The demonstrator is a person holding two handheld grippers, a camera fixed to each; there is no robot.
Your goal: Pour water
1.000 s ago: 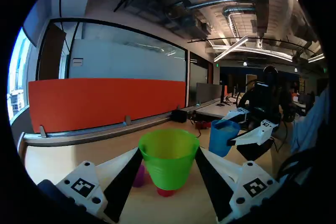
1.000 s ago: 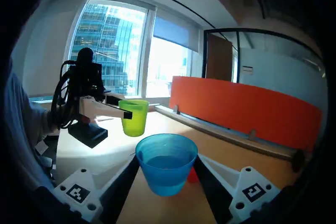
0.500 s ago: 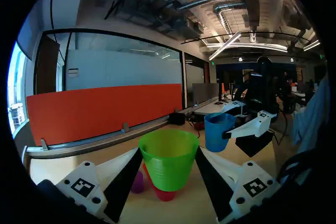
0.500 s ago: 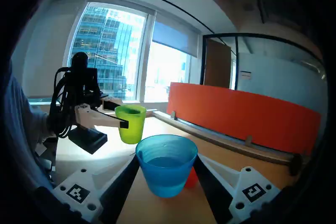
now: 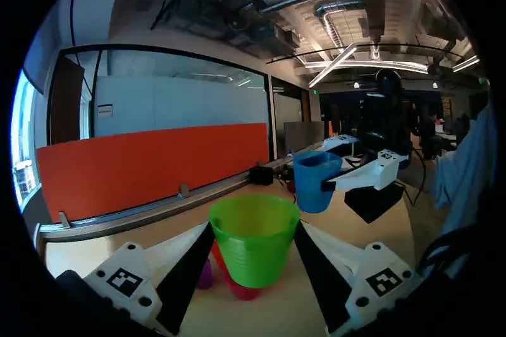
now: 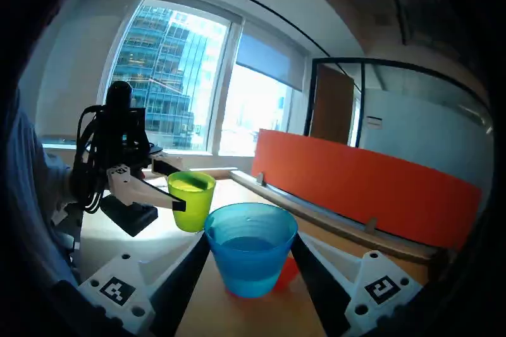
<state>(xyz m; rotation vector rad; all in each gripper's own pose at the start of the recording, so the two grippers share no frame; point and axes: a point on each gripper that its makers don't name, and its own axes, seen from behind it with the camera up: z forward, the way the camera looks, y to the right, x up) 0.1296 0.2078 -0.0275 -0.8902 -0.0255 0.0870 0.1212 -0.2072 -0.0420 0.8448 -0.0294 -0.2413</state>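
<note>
Clamps a bright green plastic cup [image 5: 253, 255] between both fingers of the left gripper [image 5: 253, 231], fingers narrowed to cup width and pressing its sides. Holds it upright, lifted above the pale wooden desk [image 5: 291, 312]. Catches a small red plastic cup [image 5: 243, 289] on the desk right under the green cup, and a small purple plastic cup [image 5: 204, 274] just left of that, by the left finger. Clamps a translucent blue plastic cup [image 6: 251, 258] the same way between both fingers of the right gripper [image 6: 251, 242], upright, with water filling its lower part. In the left gripper view, puts the blue cup ahead and right of the fingers, near the green rim and higher than it, not touching. In the right gripper view, puts the green cup ahead and left of the fingers, just beside the blue rim. Backs both views with a long orange partition panel [image 5: 152, 160] along the desk's far edge. Includes a light blue sleeve [image 5: 465, 172] far right of the left fingers.
</note>
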